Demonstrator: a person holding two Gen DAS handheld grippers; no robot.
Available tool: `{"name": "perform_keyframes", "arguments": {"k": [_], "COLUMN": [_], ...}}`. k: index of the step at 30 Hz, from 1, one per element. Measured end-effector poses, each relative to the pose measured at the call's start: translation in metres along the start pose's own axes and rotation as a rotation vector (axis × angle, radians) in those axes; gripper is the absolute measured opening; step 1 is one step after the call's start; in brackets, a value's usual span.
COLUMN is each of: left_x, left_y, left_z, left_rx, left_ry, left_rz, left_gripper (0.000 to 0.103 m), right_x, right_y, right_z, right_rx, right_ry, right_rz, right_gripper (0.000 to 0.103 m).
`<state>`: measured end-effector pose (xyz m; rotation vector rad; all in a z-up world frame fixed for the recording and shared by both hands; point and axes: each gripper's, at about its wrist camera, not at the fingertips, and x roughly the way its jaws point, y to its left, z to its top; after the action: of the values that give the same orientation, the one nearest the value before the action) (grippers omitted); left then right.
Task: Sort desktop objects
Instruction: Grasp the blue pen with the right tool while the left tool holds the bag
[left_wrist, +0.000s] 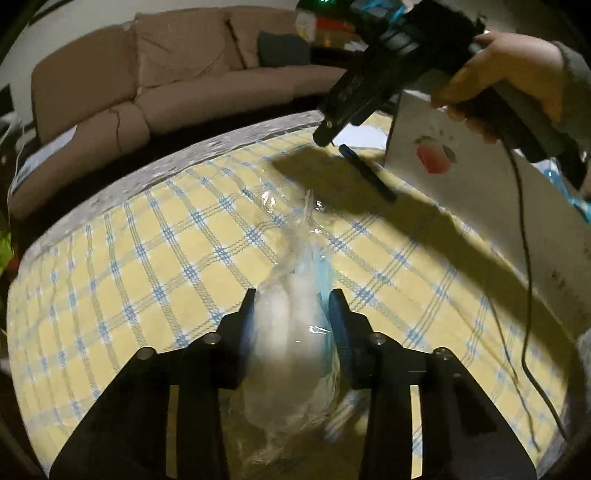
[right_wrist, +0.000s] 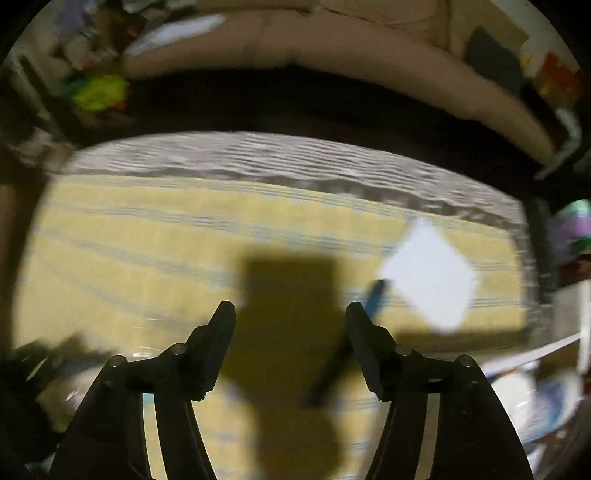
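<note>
Two tools showing: left tool (left_wrist: 291, 295) clamping a crinkly clear plastic bag (left_wrist: 295, 332), white and blue inside, over the checked surface (left_wrist: 147, 258); right tool (right_wrist: 290, 308) gaping apart, holding nothing.

Your table (left_wrist: 122, 280) wears a yellow cloth checked in blue, with a clear plastic cover over it that reaches the grey far edge. On it you have a dark blue pen (left_wrist: 365, 173) lying beside a white box (left_wrist: 491, 206), with a white paper sheet (right_wrist: 430, 275) beyond the pen.
</note>
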<state>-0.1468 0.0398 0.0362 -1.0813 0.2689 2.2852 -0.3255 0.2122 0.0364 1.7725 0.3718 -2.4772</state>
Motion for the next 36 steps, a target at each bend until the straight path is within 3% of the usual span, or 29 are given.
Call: {"name": "perform_keyframes", "arguments": {"k": [5, 9, 10, 15, 19, 21, 24, 26, 27, 31, 36], "left_x": [-0.003, -0.01, -0.012, -0.019, -0.02, -0.019, -0.018, -0.018, -0.018, -0.02, -0.032], "left_y": [0.009, 0.014, 0.014, 0.023, 0.031, 0.032, 0.029, 0.028, 0.028, 0.024, 0.02], "left_z": [-0.016, -0.023, -0.025, -0.032, -0.033, -0.033, -0.032, -0.032, -0.032, -0.034, -0.032], "left_rx": [-0.115, -0.163, -0.165, -0.211, -0.242, -0.246, -0.24, -0.239, -0.241, -0.245, -0.282], "left_ry": [-0.036, -0.045, -0.049, -0.062, -0.064, -0.061, -0.057, -0.057, -0.056, -0.05, -0.047], "left_rz": [-0.025, -0.051, -0.054, -0.092, -0.126, -0.129, -0.118, -0.108, -0.103, -0.08, -0.072], "left_gripper": [0.033, 0.033, 0.033, 0.033, 0.033, 0.033, 0.033, 0.033, 0.033, 0.031, 0.028], "right_x": [0.035, 0.063, 0.063, 0.073, 0.077, 0.075, 0.065, 0.059, 0.055, 0.042, 0.01], "right_y": [0.009, 0.006, 0.003, -0.034, -0.062, -0.063, -0.043, -0.033, -0.025, -0.003, 0.016], "right_z": [0.02, 0.022, 0.026, 0.031, 0.023, 0.021, 0.021, 0.019, 0.016, -0.001, -0.029], "right_rx": [-0.091, -0.097, -0.093, 0.056, 0.146, 0.142, 0.042, 0.011, -0.015, -0.055, -0.084], "right_ry": [0.124, 0.253, 0.249, 0.359, 0.337, 0.32, 0.286, 0.255, 0.229, 0.155, 0.096], "right_rz": [-0.241, -0.258, -0.26, -0.071, 0.094, 0.134, 0.133, 0.126, 0.132, 0.147, 0.24], "right_gripper": [0.062, 0.061, 0.068, 0.071, 0.071, 0.071, 0.052, 0.027, 0.019, 0.016, 0.016]}}
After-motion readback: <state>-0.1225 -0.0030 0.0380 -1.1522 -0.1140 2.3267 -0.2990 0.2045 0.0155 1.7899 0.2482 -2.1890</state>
